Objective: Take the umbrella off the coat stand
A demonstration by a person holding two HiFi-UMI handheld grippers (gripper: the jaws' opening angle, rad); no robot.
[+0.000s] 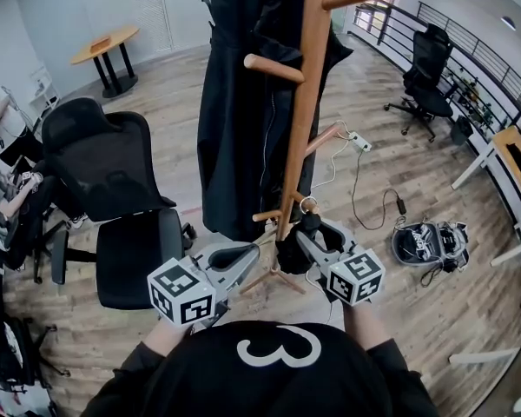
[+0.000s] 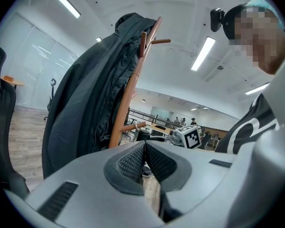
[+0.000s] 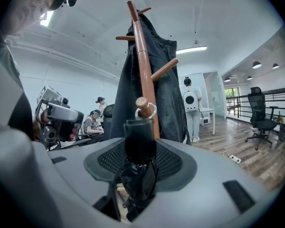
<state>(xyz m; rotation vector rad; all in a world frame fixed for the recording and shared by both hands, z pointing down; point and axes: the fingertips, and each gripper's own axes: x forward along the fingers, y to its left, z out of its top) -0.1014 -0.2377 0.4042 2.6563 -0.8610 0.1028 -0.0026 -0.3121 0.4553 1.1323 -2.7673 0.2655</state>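
A wooden coat stand (image 1: 304,102) rises in front of me with a black coat (image 1: 243,102) hung on it. My right gripper (image 1: 308,233) is shut on a folded black umbrella (image 1: 295,243) next to the pole's lower part. In the right gripper view the umbrella's black handle (image 3: 139,139) stands upright between the pads, jaws held wide by it. Its metal ring (image 3: 147,110) sits round the tip of a low peg (image 3: 142,103). My left gripper (image 1: 247,254) hangs beside it, shut, its pads (image 2: 133,163) touching with nothing between them.
A black office chair (image 1: 113,181) stands close at the left. A power strip with its cable (image 1: 360,142) and an open case (image 1: 430,243) lie on the wooden floor at the right. Further off are a round table (image 1: 104,46), another chair (image 1: 430,68), and a seated person at the left edge.
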